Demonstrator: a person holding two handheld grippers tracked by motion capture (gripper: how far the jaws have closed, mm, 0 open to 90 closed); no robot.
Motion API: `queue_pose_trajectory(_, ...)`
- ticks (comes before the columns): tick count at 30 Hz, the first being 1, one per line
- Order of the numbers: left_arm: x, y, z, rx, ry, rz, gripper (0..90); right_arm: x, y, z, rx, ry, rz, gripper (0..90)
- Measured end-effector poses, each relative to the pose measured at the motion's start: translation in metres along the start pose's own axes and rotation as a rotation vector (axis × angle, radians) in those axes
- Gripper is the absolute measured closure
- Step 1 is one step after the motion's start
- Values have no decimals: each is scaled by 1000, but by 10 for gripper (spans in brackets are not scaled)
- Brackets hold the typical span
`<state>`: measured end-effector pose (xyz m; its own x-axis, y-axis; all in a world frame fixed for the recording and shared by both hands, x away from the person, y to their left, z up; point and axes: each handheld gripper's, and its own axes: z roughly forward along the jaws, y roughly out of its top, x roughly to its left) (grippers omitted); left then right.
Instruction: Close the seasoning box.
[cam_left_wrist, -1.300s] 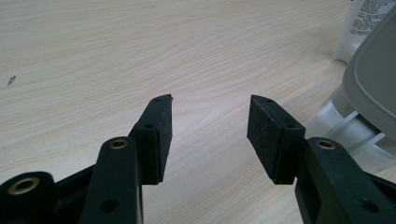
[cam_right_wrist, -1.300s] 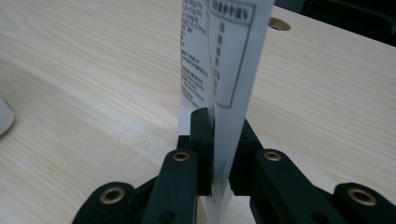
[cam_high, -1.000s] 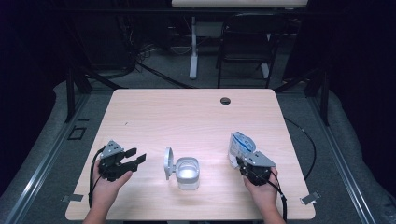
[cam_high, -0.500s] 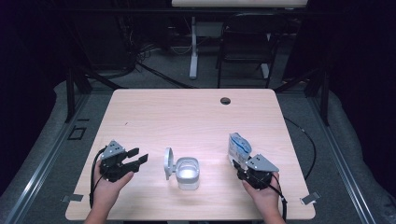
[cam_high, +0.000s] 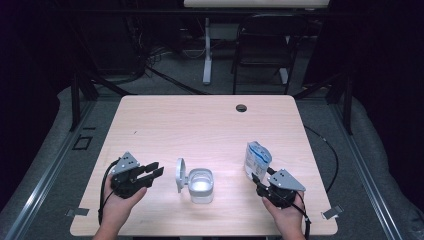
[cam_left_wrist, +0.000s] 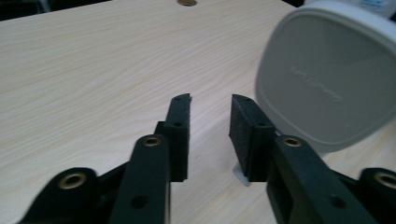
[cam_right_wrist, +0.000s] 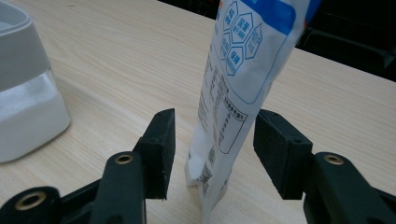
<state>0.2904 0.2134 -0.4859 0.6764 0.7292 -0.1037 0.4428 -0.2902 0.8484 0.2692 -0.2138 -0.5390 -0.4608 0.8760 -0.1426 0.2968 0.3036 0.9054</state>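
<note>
Pouch (cam_right_wrist: 243, 93) (glossy, printed) stands between right gripper's (cam_right_wrist: 212, 149) just-opened jaws, untouched; left gripper (cam_left_wrist: 210, 123) closing, empty.

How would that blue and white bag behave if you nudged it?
The bag would probably tip easily: it stands tall on a narrow base, upright between the right gripper's open jaws, which have just been opening. It looks like thin printed film, creased near the bottom, so likely floppy, and perhaps slippery to hold.

both grippers low at the near edge, each held in one of our hands

our left gripper (cam_high: 152, 172) points right, its jaws part open and just closing on nothing; our right gripper (cam_high: 261, 183) points far-left, its jaws just opening wide.
</note>
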Motion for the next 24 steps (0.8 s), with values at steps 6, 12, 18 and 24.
queue_pose_trajectory(6,-14,6,2,17,-50,44,827,1,-1,-1,7,-5,-11,481)
queue_pose_trajectory(12,-21,8,2,16,-64,51,900,1,0,-2,-6,-6,0,477)
queue_pose_trajectory(18,-23,10,1,15,-86,54,900,1,-1,-4,-2,0,11,475)
queue_pose_trajectory(24,-29,13,3,13,-97,67,900,1,-1,-4,-6,7,19,470)
